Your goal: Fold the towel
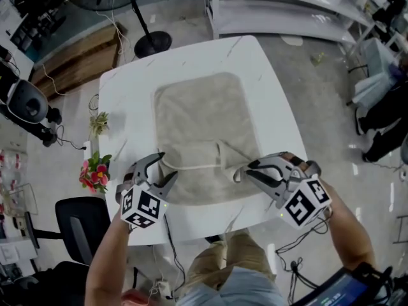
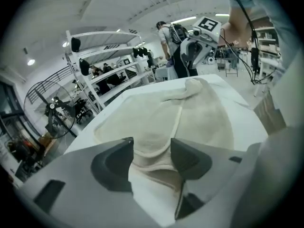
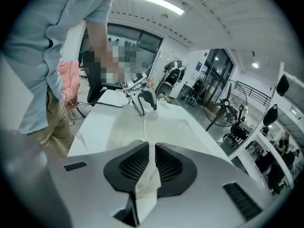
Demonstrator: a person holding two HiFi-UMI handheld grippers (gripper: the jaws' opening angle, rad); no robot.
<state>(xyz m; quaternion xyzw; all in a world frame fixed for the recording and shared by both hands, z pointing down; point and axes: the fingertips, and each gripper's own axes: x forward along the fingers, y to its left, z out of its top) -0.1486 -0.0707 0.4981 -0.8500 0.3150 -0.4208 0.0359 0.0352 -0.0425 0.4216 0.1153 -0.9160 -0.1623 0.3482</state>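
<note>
Matt, nappy pile on the cream rectangular terry-cloth towel (image 1: 201, 123), with a smoother corded hem along its edges. The white square tabletop (image 1: 274, 101) is smooth and glossy, marble-look with thin grey veins. Body of the left gripper (image 2: 152, 151) is pale grey plastic, matt; its dark pads (image 2: 190, 159) look smooth and rubbery. Same matt grey plastic on the right gripper (image 3: 149, 151), but its black pads (image 3: 135, 167) carry a fine grid texture. The black-and-white marker cubes (image 1: 143, 208) have flat matt faces. Far left, brown wooden boards (image 1: 76, 59) – dull, grainy. The pale floor (image 1: 306, 50) is smooth with a faint sheen. The far white shelving (image 1: 287, 5) looks like painted metal – satin.
</note>
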